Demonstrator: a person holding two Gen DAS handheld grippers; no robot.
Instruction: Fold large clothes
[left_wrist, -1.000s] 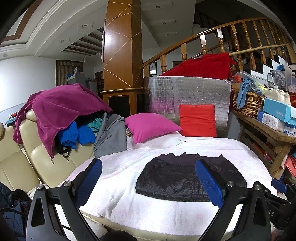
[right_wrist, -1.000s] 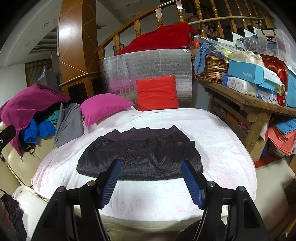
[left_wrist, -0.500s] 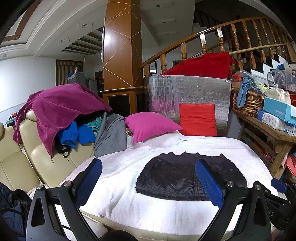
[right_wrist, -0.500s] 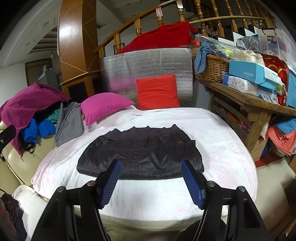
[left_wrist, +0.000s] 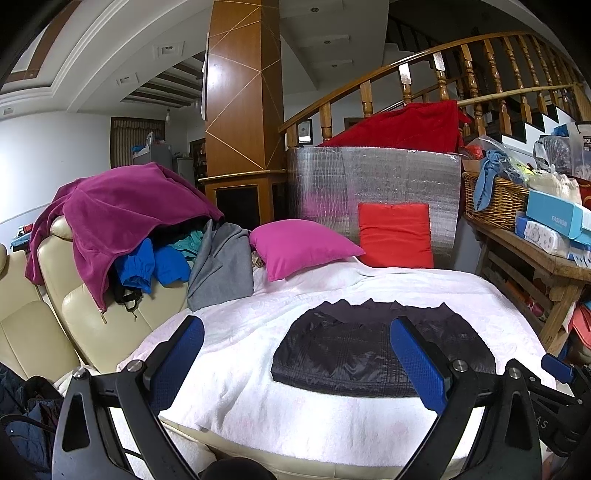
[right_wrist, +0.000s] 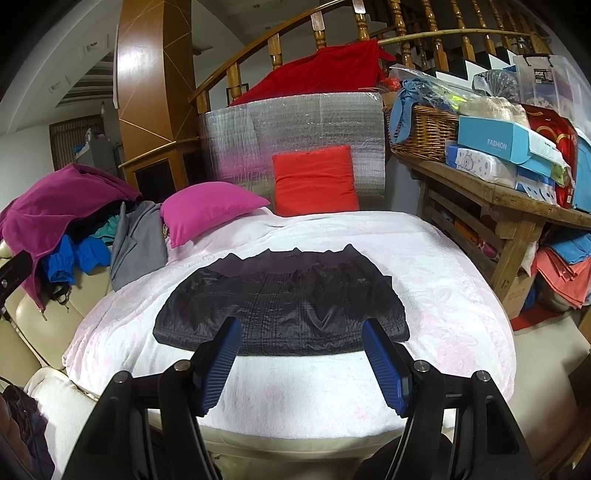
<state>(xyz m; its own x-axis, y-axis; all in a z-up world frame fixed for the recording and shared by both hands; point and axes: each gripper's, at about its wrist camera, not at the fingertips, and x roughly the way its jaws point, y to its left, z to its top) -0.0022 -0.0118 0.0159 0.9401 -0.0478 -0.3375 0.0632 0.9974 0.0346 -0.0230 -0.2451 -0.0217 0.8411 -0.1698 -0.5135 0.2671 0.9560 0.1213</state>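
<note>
The right gripper is hovering with its blue pads spread apart and gripping nothing, just short of the near edge of the black jacket; the left gripper is likewise standing released and empty. The jacket is lying folded flat on the white blanket, its long axis running side to side across both views, its ruffled edge pointing away toward the red cushion. Right of the jacket, a wicker basket on the wooden table is holding blue cloth and bagged items. Only the left wrist view is showing the tan sofa fully; the right wrist view is showing folded orange cloths under the table.
</note>
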